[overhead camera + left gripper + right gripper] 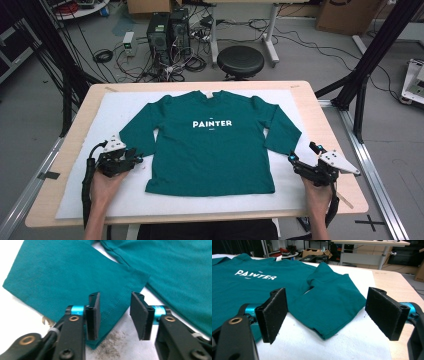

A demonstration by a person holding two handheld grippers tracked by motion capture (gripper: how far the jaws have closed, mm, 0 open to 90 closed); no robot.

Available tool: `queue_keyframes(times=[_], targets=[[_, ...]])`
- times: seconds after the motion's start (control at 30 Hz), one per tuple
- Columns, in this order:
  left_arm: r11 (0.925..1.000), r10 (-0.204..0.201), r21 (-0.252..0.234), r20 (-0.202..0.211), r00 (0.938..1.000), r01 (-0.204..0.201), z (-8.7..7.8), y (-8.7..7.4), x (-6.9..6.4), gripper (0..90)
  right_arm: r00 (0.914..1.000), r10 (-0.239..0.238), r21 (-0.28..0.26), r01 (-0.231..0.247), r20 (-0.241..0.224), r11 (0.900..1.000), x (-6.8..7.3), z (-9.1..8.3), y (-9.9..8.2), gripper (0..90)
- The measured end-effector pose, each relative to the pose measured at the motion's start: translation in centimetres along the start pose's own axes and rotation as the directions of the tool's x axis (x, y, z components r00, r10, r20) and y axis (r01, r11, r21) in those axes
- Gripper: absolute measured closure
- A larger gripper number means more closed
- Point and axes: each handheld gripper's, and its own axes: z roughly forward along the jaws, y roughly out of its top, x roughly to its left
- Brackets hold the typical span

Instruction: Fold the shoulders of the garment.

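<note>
- A teal long-sleeved cotton shirt with white "PAINTER" lettering is laid flat, front up, on a white foam mat covering the pale wooden worktop; collar is at the far edge, hem toward the person.
- Both sleeves are angled outward and down from the shoulders, so each cuff ends near the claw on its own side.
- Left claw: seen in the left gripper view directly over the left sleeve cuff. Jaws are part-open, straddling the stitched cuff edge, pads not pressed on fabric. No grip is judged to be made yet.
- The left sleeve's long axis runs away from the left claw, up toward the shoulder; the cuff edge lies across the jaw gap, so a straight closure should catch it.
- Right claw: jaws are set wide with nothing between them. The right sleeve cuff lies just ahead of it and slightly toward the shirt body, apart from both pads.
- Left claw is the nearer to its target; right claw needs a short advance first.
- Whether the left pads' lower tips touch the cloth cannot be settled; it looks like slight clearance.
- Dark smudges are visible on the mat beneath the left cuff.
</note>
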Motion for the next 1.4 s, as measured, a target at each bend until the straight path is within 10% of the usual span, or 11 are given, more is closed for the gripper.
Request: queue_keyframes(times=[0.57, 1.1, 1.4], targets=[[0.999, 0.041, 0.017, -0.06, 0.9974, -0.04, 0.1, 0.3, -0.1, 85.3, 0.9999, -0.012, 0.015, 0.012, 0.012, 0.9998, 0.2, 0.2, 0.1, 18.7], [0.9944, -0.077, -0.071, 0.023, 0.9968, 0.078, -0.9, 4.2, -0.4, 85.9, 0.9999, -0.002, 0.008, 0.002, 0.011, 1.0, 0.1, 0.1, 0.0, 18.7], [0.97, -0.155, -0.176, 0.084, 0.9843, 0.168, -0.3, 6.7, -1.1, 85.9, 0.9999, -0.003, 0.007, 0.003, 0.012, 1.0, 0.0, 0.1, 0.0, 18.7]])
